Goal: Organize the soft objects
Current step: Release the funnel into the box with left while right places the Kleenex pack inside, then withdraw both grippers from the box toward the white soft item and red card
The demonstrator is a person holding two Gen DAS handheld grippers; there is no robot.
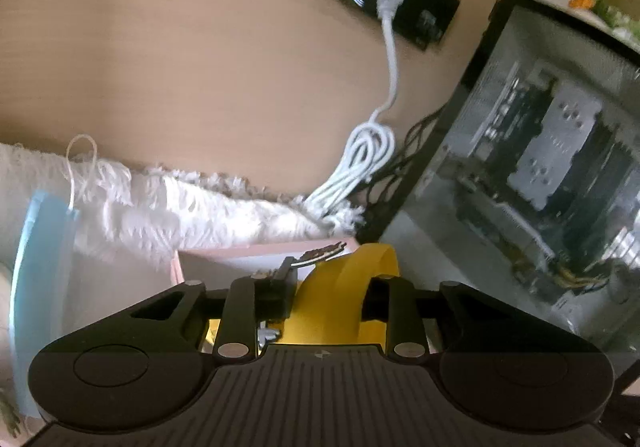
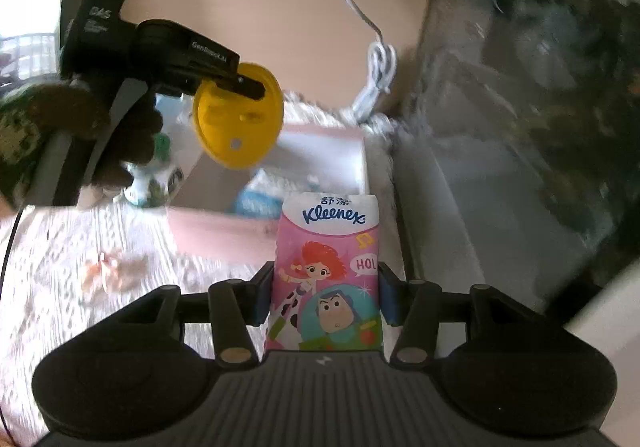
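Nearest you, the Kleenex tissue pack (image 2: 326,271) stands upright between the blue pads of your right hand-held gripper (image 2: 326,293), clamped at its lower sides with the top left free; that hold probably lets you drop it end-first into a container. Just beyond it sits the pink box (image 2: 216,227), open at the top, with a light blue soft packet (image 2: 258,195) already lying inside, so the box looks like the collecting place.

Your left hand-held gripper (image 2: 256,89) hangs above the box's far left part with a yellow rubbery piece (image 2: 240,123) at its fingertips. Its jaws stand partly open, and I cannot tell whether the pads press on the piece or merely flank it.

Around the box, a white fringed mat (image 1: 200,203) covers the desk (image 1: 180,67). A coiled white cable (image 2: 374,87) lies at the mat's far edge, running to a black power strip (image 1: 400,3). A glass-sided computer case (image 1: 540,167) stands close on the right, narrowing your swing there. A face mask (image 1: 40,267) and a small printed bottle (image 2: 152,183) lie left of the box. Your left hand (image 2: 100,143) and its tool stand in the way of the box's left half.
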